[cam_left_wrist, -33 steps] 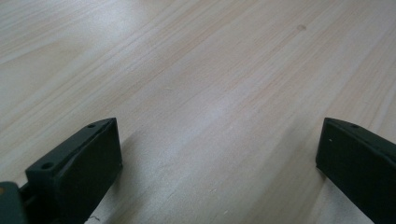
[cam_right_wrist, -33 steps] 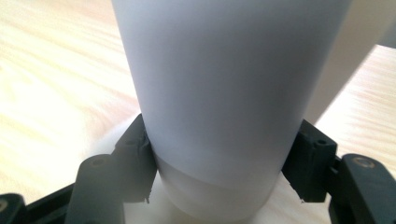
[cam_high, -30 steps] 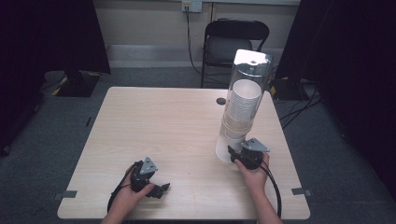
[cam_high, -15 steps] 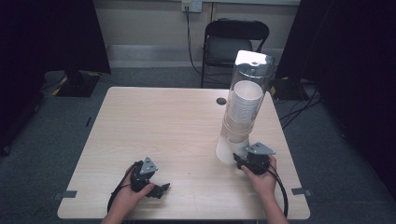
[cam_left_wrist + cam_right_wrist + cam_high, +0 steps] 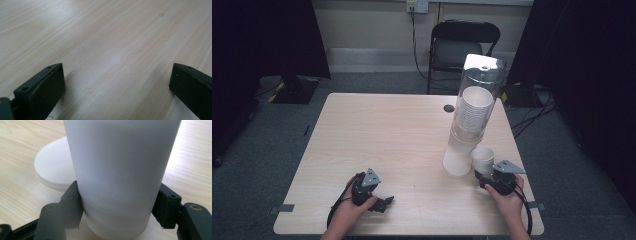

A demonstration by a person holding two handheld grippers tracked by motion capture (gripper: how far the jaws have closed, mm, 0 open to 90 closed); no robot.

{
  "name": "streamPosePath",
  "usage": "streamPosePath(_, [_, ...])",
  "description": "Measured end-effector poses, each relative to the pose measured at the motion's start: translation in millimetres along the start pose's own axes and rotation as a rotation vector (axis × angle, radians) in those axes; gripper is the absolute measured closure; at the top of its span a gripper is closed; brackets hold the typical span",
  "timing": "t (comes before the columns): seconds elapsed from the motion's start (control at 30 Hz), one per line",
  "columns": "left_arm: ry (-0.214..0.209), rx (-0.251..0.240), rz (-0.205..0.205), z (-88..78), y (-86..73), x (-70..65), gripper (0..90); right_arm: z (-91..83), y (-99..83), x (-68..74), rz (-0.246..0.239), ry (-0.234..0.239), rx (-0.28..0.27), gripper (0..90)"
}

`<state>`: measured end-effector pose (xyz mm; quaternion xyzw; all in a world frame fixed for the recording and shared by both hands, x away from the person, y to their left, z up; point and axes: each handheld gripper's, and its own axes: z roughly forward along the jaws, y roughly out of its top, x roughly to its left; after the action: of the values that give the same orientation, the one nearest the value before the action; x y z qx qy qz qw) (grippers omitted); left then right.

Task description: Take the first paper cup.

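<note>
White paper cup (image 5: 117, 177) clamped in right hand-held gripper (image 5: 117, 215).

A light wooden table (image 5: 387, 140) stood on grey carpet (image 5: 267, 130). Behind it was a black folding chair (image 5: 464, 42), with cables (image 5: 532, 112) trailing on the floor at the right.
</note>
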<state>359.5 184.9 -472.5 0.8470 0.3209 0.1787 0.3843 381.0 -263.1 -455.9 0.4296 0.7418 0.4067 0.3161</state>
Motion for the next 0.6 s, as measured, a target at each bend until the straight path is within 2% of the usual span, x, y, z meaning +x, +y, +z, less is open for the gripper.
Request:
streamPosePath(0.27, [0.001,0.0,0.0,0.0,0.0,0.0,0.0,-7.1,-6.0,-4.9,0.018,0.017,0.029,33.3])
streamPosePath(0.37, [0.001,0.0,0.0,0.0,0.0,0.0,0.0,-8.9,-7.2,-5.1,0.011,0.007,0.028,33.4])
streamPosePath(0.47, [0.001,0.0,0.0,0.0,0.0,0.0,0.0,-11.1,-7.2,-1.1,-0.009,0.019,0.001,33.6])
streamPosePath(0.53, [0.001,0.0,0.001,0.0,0.0,0.0,0.0,-11.7,-6.1,4.0,-0.016,0.053,-0.03,33.6])
streamPosePath(0.6, [0.001,0.001,0.001,-0.1,0.0,0.1,0.0,-11.9,-1.1,14.8,-0.059,0.083,-0.051,33.6])
